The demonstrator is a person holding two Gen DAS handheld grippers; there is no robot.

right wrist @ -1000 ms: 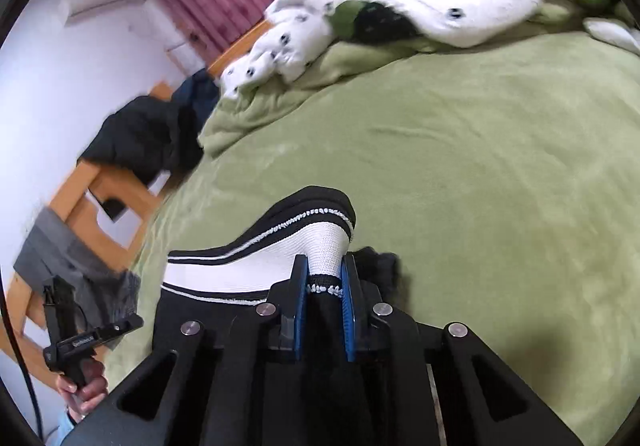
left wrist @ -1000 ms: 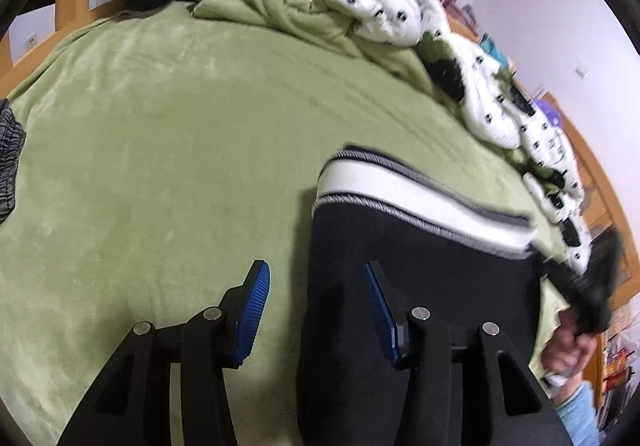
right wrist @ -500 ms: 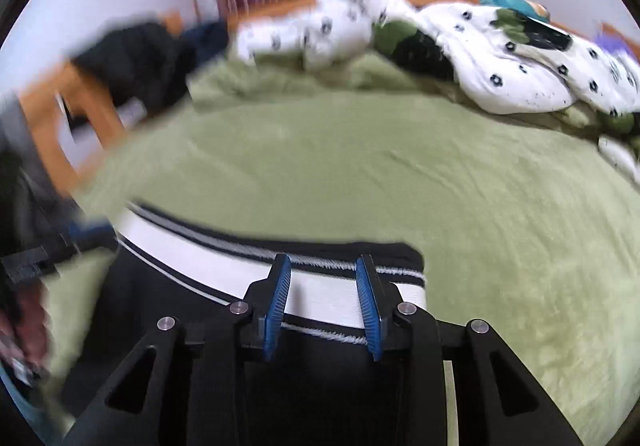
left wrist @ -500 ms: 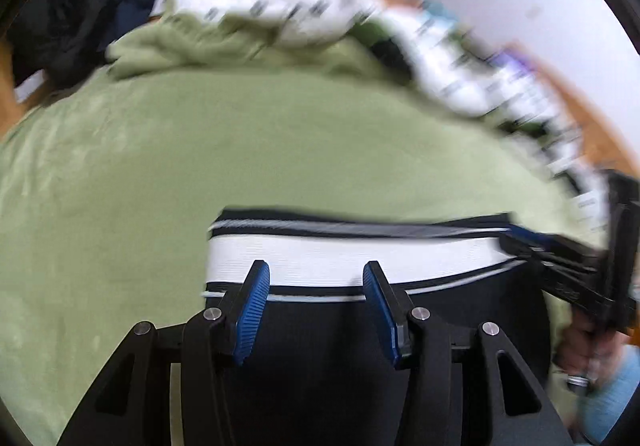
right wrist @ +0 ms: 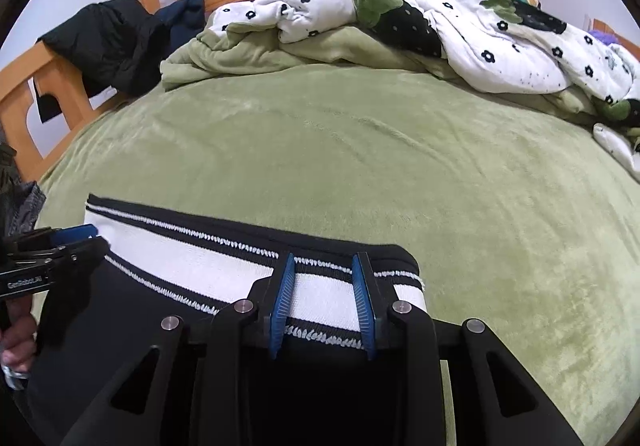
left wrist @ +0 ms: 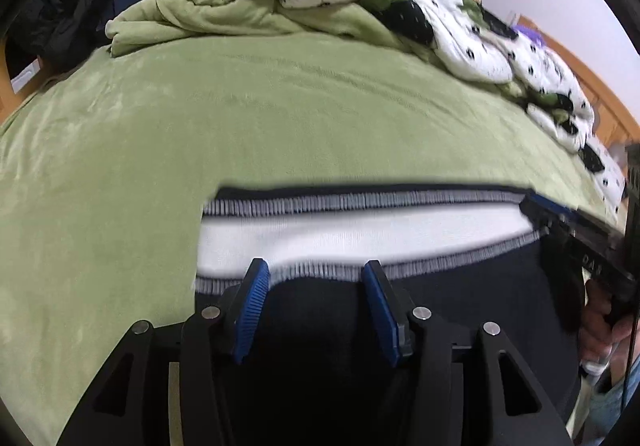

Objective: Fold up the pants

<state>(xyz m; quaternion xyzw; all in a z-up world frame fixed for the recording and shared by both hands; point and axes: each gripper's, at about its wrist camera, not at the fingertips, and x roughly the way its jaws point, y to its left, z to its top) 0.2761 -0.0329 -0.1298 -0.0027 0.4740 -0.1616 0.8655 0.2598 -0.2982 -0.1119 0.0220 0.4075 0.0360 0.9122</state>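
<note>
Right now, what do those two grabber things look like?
Both are black, angular frames with round silver screws. Each one has two fingers faced with ribbed blue pads. The left gripper shows small white lettering on its side in the right wrist view. A light blue sleeve shows beside the right gripper.

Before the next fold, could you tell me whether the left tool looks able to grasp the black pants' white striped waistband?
Probably yes: the left tool stands open at the waistband, nothing between.
</note>
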